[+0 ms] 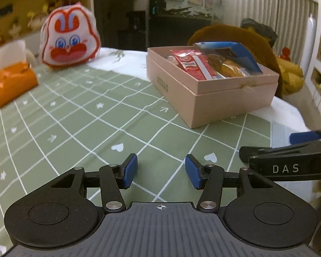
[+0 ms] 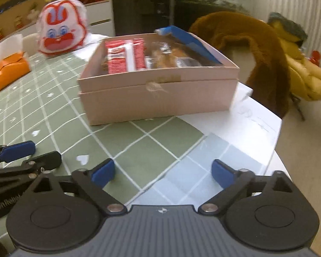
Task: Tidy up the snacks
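**Observer:** Where are the snacks?

**Me:** In the pink box point(image 2: 158, 98), already packed: a red packet point(image 2: 126, 56), clear-wrapped pastries point(image 2: 169, 56), and a blue packet point(image 2: 188, 39) leaning on its far wall. I reckon they're light, crinkly and crushable, so I'd pinch a sealed edge.

**Observer:** And your claws?

**Me:** Left gripper point(image 1: 161, 171) and right gripper point(image 2: 162, 172) hover low over the green tablecloth point(image 1: 79, 115) on the box's near side, side by side, both spread and holding nothing.
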`<state>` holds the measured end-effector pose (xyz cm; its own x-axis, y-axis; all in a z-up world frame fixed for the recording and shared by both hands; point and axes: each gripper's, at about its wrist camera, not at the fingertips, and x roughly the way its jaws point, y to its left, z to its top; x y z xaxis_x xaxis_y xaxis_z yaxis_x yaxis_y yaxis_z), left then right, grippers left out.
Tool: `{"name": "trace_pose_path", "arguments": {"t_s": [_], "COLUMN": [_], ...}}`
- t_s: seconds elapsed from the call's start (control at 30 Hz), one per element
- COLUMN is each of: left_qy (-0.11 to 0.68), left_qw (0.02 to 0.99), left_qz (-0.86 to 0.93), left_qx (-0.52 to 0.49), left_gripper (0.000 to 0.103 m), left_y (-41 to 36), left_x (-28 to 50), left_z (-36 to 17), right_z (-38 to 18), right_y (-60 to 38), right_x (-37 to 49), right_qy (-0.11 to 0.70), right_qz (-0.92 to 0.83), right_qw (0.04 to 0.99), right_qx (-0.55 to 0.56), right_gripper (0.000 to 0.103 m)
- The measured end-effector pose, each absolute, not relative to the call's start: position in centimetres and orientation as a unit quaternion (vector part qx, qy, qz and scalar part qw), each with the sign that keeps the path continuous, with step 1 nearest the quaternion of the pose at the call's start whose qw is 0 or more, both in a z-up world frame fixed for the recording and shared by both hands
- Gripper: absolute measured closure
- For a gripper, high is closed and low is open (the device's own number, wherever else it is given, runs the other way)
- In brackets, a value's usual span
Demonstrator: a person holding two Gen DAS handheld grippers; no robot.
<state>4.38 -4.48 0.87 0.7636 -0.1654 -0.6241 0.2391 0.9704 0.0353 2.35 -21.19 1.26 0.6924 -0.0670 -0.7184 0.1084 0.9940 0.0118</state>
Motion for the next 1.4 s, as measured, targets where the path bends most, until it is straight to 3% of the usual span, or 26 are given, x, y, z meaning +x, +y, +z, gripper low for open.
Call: {"name": "trace_pose_path", "arguments": {"t_s": [0.37, 0.57, 1.4], "left_qy": [0.321, 0.32, 0.32], "left_qw": [0.94, 0.941, 0.941], "left_qz": [-0.106, -0.106, -0.103], "left_qx": [0.044, 0.03, 0.046], "left_gripper": [0.048, 0.053, 0.053], "left_y": [-4.3, -3.7, -4.0], "left_x": [4.7, 4.6, 4.5], "left_z": [0.8, 0.9, 0.9], "right_z": [0.4, 0.5, 0.5], "right_y": [-21.2, -21.2, -21.2], "right_x": [1.2, 1.1, 1.1], "right_qy": [0.349, 0.347, 0.348], "right_qz": [-0.063, -0.063, -0.063], "right_qw": [0.935, 0.935, 0.935], "right_qx": [0.03, 0.03, 0.03], "right_gripper": [0.0, 0.0, 0.0]}}
